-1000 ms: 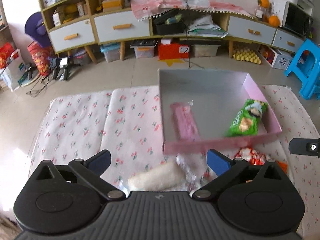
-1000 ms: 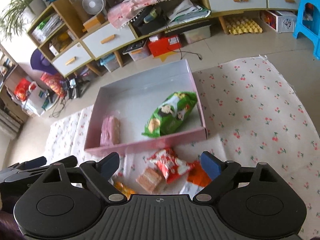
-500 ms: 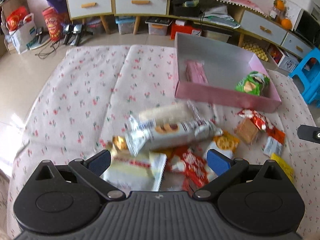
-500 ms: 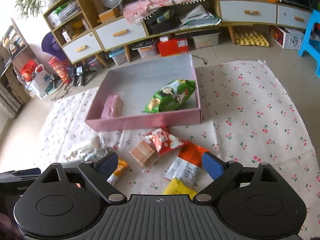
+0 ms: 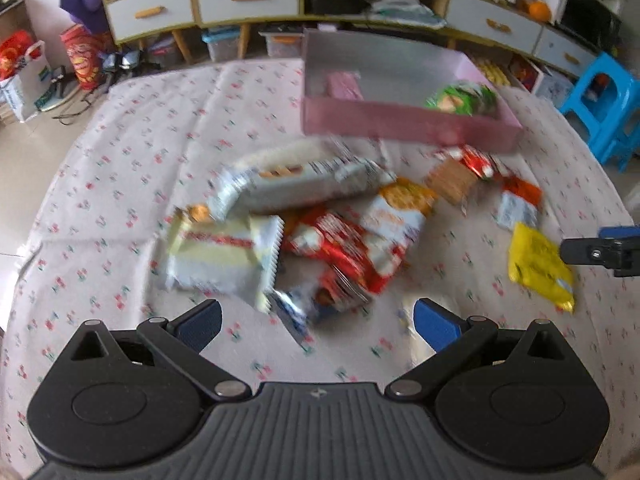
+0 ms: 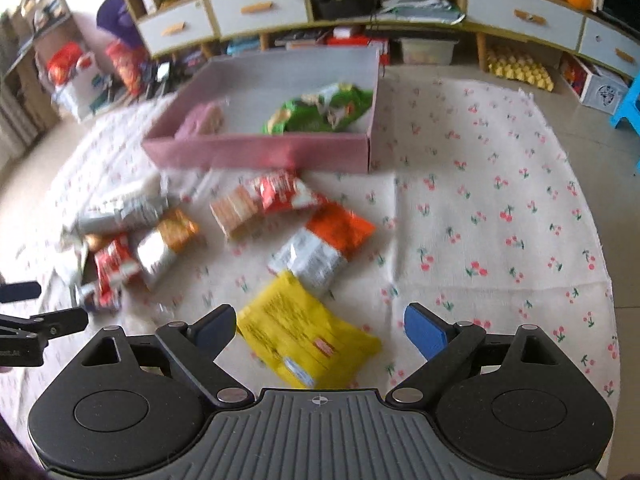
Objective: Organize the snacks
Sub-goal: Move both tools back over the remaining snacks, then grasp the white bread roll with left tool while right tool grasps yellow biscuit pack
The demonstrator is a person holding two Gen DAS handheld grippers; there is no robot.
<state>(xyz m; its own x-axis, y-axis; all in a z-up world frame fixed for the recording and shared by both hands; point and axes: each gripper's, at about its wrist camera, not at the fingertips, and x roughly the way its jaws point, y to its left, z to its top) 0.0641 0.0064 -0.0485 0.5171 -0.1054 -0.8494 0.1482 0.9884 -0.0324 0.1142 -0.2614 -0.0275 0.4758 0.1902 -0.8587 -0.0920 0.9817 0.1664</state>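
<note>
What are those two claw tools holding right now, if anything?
Nothing. The left gripper and the right gripper are both open and empty; the yellow packet lies on the cloth between the right one's fingers, ungripped.

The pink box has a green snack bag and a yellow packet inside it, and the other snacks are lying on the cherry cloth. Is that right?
Not quite. The yellow packet is not in the pink box; it lies on the cherry cloth, as the right wrist view shows. Inside the box with the green snack bag is a pink packet. The other snacks do lie on the cloth.
</note>
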